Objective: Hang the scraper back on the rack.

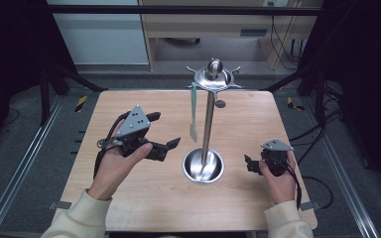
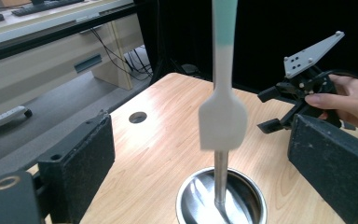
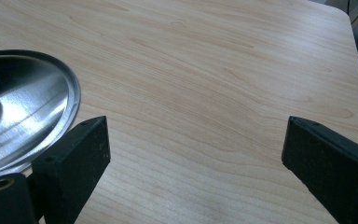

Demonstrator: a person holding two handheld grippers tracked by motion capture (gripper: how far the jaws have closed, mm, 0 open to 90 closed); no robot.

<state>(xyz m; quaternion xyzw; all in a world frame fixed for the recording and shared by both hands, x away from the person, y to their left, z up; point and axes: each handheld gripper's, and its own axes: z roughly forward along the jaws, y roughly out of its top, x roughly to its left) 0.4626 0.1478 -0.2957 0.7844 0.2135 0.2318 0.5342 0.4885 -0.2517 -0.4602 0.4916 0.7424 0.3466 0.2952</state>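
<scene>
Spatula (image 2: 223,122) hung from a hook on the crown of the steel utensil stand (image 1: 208,124), blade down, clear of both the pole and the dished base (image 1: 203,165). It was suspended rather than laid flat so that it could be taken from the side without touching the table (image 1: 144,198).

Left gripper (image 1: 171,144) stood just left of the pole, jaws spread wide with nothing between the pads. In the left gripper view the blade sat in the gap between the two jaws but farther off, so no contact. My reading: the jaws were held apart and level with the blade for a sideways grasp or after a release (cannot say which from these frames).

Right gripper (image 1: 248,164) rested low, to the right of the base, jaws also wide and empty, aimed across the tabletop past the rim of the base (image 3: 72,88). It seemed parked out of the way.

Materials:
- Spatula: slim teal handle, white flat blade flaring to a squared end; matte, probably silicone or soft plastic.
- Stand: polished metal, round bowl-like foot, thin straight pole, star of short hooks under a ball knob.
- Jaw pads (image 2: 81,158): black, blocky, grainy-faced.
- Table: pale wood-grain laminate, rounded corners, one small round hole (image 2: 137,117).
</scene>
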